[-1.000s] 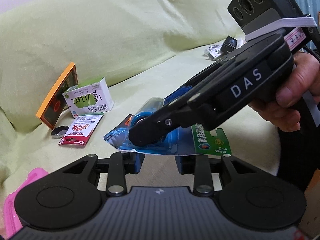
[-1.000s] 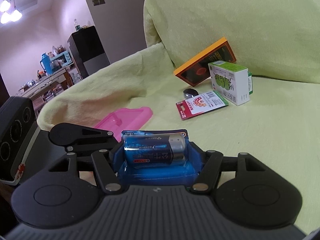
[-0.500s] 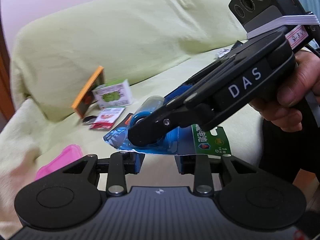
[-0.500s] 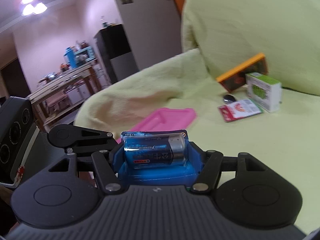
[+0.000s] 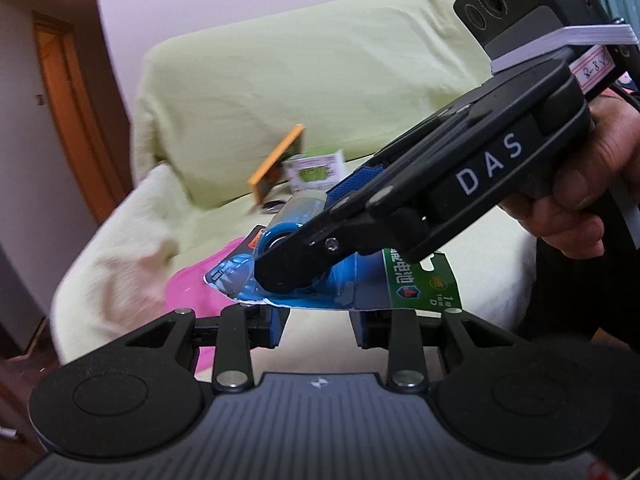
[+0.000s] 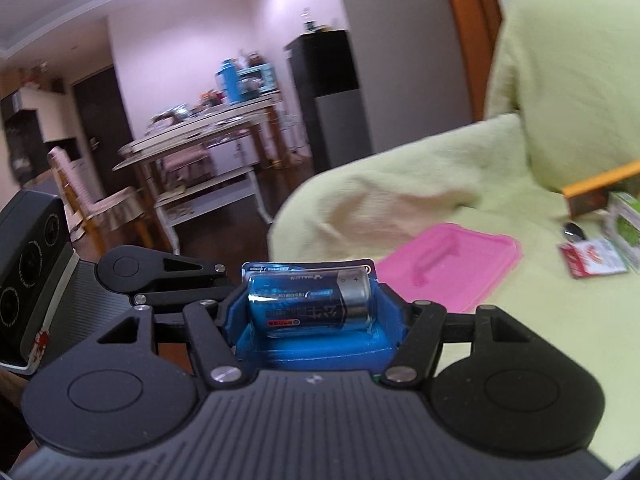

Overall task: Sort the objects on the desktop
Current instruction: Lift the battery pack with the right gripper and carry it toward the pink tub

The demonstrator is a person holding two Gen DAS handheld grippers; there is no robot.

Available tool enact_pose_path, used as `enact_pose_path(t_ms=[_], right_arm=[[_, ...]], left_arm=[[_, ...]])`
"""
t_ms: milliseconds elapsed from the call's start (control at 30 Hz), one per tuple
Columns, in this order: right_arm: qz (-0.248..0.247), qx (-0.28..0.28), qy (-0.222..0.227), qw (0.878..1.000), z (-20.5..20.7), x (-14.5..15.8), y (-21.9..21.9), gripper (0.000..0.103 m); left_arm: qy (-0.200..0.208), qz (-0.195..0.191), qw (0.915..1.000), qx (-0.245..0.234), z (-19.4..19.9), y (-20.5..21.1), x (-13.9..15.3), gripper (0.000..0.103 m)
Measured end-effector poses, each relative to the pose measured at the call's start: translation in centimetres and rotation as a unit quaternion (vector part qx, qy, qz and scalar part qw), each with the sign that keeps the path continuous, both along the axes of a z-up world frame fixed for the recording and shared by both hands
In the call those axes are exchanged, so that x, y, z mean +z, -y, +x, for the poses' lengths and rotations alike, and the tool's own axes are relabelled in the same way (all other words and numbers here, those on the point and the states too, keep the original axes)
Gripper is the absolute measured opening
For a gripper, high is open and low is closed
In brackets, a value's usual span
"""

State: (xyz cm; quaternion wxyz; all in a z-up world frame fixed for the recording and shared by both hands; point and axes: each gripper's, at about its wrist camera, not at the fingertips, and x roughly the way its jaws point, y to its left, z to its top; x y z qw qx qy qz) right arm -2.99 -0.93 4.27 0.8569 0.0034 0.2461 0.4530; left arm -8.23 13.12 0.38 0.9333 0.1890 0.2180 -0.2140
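The right gripper (image 6: 310, 312) is clamping the battery pack (image 6: 308, 300) and swinging left; the pink tray (image 6: 448, 268), ahead-right, is drawing nearer, likely the drop spot. The left gripper (image 5: 320, 316) is trailing open, empty.

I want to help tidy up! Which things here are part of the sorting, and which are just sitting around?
Part of the sorting:
battery pack, held in the right gripper
pink tray
green box
orange box
red card
left gripper, open

Just sitting around:
yellow-green sofa cover
dining table
black fridge
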Motion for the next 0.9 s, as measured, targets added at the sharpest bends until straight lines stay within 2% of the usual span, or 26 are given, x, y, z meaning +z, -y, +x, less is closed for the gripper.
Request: enact_pose_path(t_ms=[200,400,600,733,900], right_arm=[[-0.016,0.059,-0.002,0.998,-2.9,0.2,-4.5,0.062],[-0.031,0.128,-0.019,0.991,-6.2,-0.9,-9.1,0.062],[-0.066,0.194,-0.036,0.978,-9.8,-3.4,-14.2,0.062],[-0.094,0.228,-0.053,0.968,-12.2,-5.7,-17.3,0.062],[-0.121,0.257,-0.092,0.954,-13.3,-9.1,-19.9,0.062]], left_arm=[[-0.005,0.010,0.9987,0.050,-4.1,-3.0,0.0,0.038],[-0.028,0.023,0.9931,0.111,-8.6,-6.1,-0.9,0.038],[-0.063,0.013,0.9826,0.174,-12.6,-9.5,-3.7,0.038],[-0.098,0.006,0.9749,0.200,-14.9,-12.0,-6.3,0.038],[-0.138,0.001,0.9645,0.225,-16.7,-14.4,-9.6,0.038]])
